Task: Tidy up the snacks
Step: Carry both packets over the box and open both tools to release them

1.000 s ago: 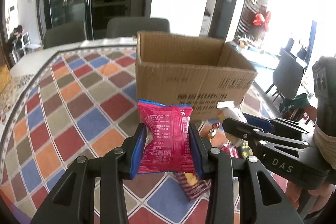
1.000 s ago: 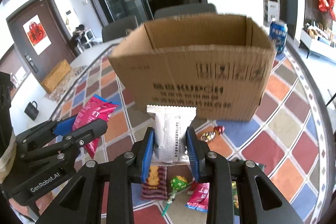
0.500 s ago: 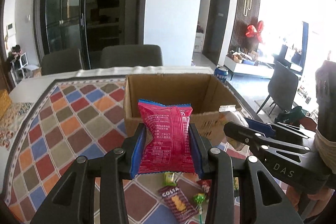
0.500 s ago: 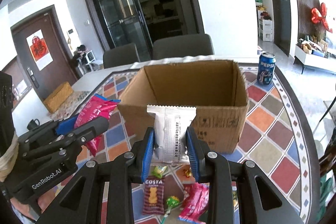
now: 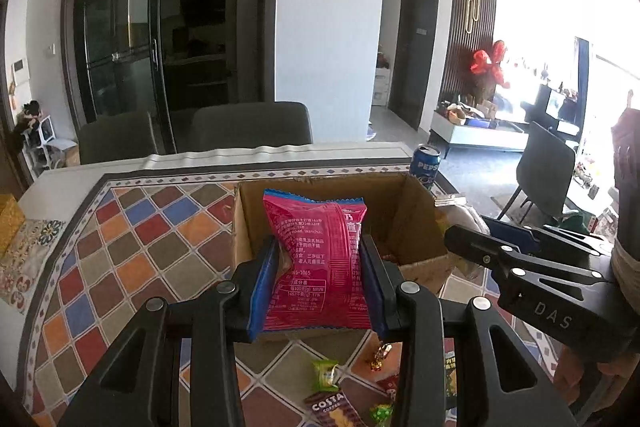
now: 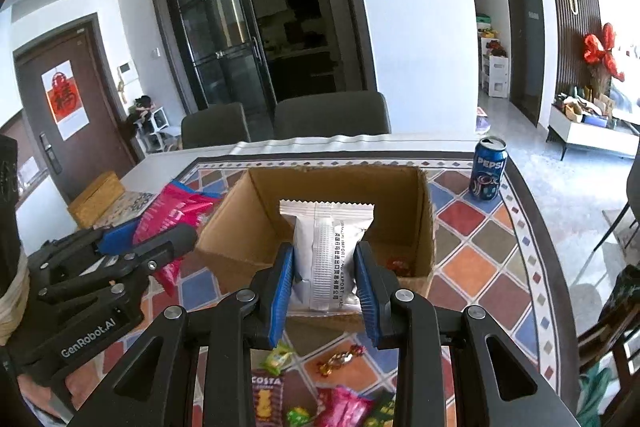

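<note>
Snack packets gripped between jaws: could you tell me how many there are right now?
2. The pink packet is clamped in the left gripper, and the white packet in the right gripper, both raised before the cardboard box.

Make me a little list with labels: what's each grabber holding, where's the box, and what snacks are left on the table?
left hand-held gripper: shut on pink foil snack packet
right hand-held gripper: shut on white plastic snack packet
open brown cardboard box: on colourful diamond-patterned tablecloth, behind both packets
left on table: brown Costa biscuit packet, small wrapped candies
blue Pepsi can: right of box
</note>
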Available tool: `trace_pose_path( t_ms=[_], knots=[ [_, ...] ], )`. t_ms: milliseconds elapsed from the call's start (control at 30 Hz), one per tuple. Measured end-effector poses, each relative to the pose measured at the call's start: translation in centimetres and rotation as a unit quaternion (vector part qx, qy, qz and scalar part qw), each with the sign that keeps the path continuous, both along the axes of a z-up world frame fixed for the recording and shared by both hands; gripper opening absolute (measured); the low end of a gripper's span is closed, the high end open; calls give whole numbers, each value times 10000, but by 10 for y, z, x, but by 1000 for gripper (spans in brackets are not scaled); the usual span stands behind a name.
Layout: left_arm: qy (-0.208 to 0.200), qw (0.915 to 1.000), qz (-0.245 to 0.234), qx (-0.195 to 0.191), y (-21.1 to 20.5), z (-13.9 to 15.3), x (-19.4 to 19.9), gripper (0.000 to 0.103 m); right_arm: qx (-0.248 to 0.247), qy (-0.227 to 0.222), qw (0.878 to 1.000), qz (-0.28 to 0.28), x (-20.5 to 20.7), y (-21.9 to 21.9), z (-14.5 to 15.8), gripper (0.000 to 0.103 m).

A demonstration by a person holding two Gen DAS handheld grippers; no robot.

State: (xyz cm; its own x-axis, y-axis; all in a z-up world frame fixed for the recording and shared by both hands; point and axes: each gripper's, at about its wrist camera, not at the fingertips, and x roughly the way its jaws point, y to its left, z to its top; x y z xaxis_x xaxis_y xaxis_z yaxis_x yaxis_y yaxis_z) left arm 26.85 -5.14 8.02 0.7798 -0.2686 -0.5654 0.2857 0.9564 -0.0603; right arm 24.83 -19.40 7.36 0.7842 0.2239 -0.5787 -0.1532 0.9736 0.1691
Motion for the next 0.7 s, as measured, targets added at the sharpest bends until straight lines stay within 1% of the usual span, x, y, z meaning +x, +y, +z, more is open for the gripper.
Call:
trace_pose_path(
  t_ms=[167,300,467,633,700],
  knots=[
    [47,10000,4,13,-4,1,18,40,-12,83,10000,-22,14,-4,1,32],
    [177,9998,19,-12,-7,-2,36,40,22,158,9999,-59,27,-7,-1,32],
    [481,9988,-12,-107,-8,-15,55,40,23,290,9995,-131,44,-10,-10,32],
    [624,9980,42,-99,-11,-24,71,40,54,410,9989,-206,56,-14,-18,32],
    [664,9977,104,-38,-13,-26,76,43,70,467,9986,-224,62,-15,-20,32]
  ],
)
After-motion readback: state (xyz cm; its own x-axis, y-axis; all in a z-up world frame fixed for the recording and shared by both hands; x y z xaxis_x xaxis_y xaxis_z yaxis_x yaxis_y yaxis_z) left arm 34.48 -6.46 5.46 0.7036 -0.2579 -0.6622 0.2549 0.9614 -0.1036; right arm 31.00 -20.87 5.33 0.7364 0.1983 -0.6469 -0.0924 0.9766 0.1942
